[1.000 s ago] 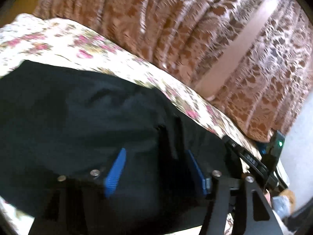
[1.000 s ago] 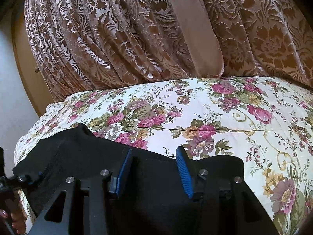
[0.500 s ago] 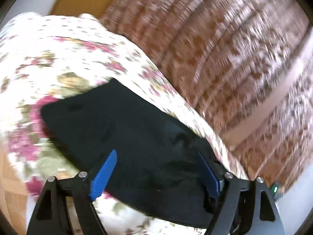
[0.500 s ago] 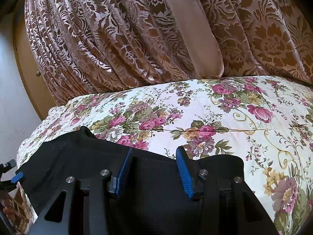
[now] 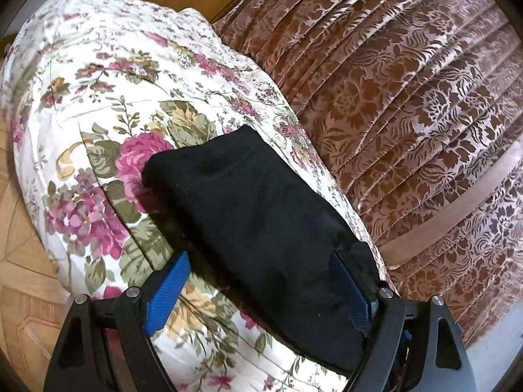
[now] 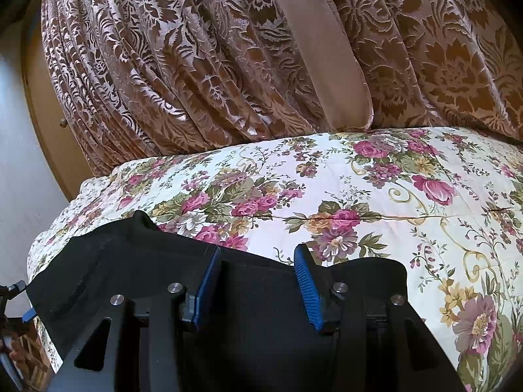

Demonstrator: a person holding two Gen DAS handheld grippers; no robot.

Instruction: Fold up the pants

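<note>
- Pants [image 5: 261,215] lie black and folded on the bed [image 5: 108,104], near its edge (the floral cover shows all round them).
- In the left wrist view a stitched hem end points away from the camera, toward the bed's far corner.
- Left hand-held gripper [image 5: 258,290] has its blue fingers [image 5: 166,297] spread wide; the pants' near end lies between them, and the right finger sits against the cloth's edge, though I cannot tell if it presses.
- Right hand-held gripper [image 6: 258,284] has its jaws parted with a moderate gap, over the pants [image 6: 130,261]; nothing is pinched.
- In the right wrist view the pants stretch to the left, to the bed [image 6: 376,196] edge.
- Brown patterned curtains [image 6: 196,65] hang behind the bed.
- Wood floor [image 5: 19,294] shows at lower left.
</note>
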